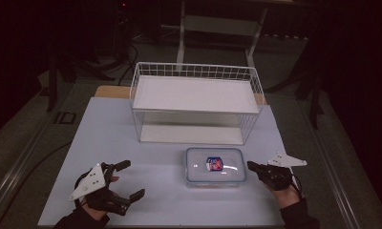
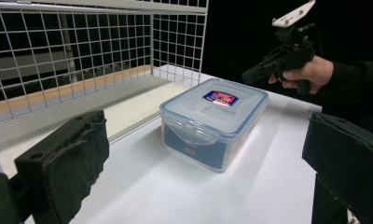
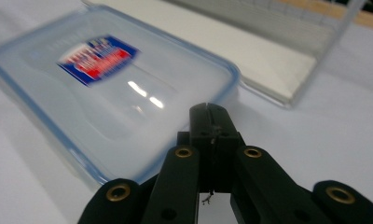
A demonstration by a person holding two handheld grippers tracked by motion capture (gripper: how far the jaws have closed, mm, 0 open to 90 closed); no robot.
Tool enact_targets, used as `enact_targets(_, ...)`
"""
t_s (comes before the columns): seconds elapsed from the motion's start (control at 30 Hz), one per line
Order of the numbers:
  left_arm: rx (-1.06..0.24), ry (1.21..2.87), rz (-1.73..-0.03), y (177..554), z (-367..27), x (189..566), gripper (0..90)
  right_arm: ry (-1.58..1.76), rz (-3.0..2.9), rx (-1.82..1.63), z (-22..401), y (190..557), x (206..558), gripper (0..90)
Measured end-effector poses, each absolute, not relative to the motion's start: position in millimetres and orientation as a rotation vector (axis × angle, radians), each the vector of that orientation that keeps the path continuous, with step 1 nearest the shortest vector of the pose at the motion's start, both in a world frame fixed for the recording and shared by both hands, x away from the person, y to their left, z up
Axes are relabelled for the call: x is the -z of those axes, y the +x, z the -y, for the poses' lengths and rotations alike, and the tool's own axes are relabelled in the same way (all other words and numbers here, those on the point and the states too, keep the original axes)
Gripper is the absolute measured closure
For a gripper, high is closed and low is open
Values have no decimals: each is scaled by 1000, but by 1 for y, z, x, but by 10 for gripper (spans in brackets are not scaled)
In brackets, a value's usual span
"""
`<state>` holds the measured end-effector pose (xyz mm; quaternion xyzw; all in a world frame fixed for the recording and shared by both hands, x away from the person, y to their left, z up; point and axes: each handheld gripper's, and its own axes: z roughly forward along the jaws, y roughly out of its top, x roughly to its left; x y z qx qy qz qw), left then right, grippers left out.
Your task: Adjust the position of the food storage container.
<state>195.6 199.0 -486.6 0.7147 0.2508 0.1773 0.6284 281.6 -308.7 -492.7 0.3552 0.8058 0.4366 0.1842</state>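
**Lidded box between two grippers**

Food box [image 1: 216,166], clear plastic with a blue-rimmed clipped lid and a red-and-blue label, sits just ahead of the right gripper [image 1: 252,166], whose jaws are pressed together, empty. The left gripper [image 1: 130,179] stands spread, well apart. Its view reveals the box's side latch; the right gripper view shows the lid's glare. White wire basket [image 1: 195,71] stands beyond.

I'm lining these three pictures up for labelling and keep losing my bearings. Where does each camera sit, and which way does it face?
High view: above the person's side, looking forward and down on the table; both forearms enter from below.
Left gripper view: rides the left hand-held gripper, looking between its open jaws across the lidded box to the wire basket and the right hand-held gripper.
Right gripper view: rides that gripper, looking past its shut jaws at the box lid.
Shared: all three show the box and basket.
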Motion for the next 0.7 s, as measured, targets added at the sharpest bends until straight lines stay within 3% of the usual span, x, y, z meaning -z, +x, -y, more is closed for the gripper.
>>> enact_targets(0.7, -385, 1646, -579, 196, -197, 489, 5, 976, -2332, -1247, 279, 294, 501, 900)
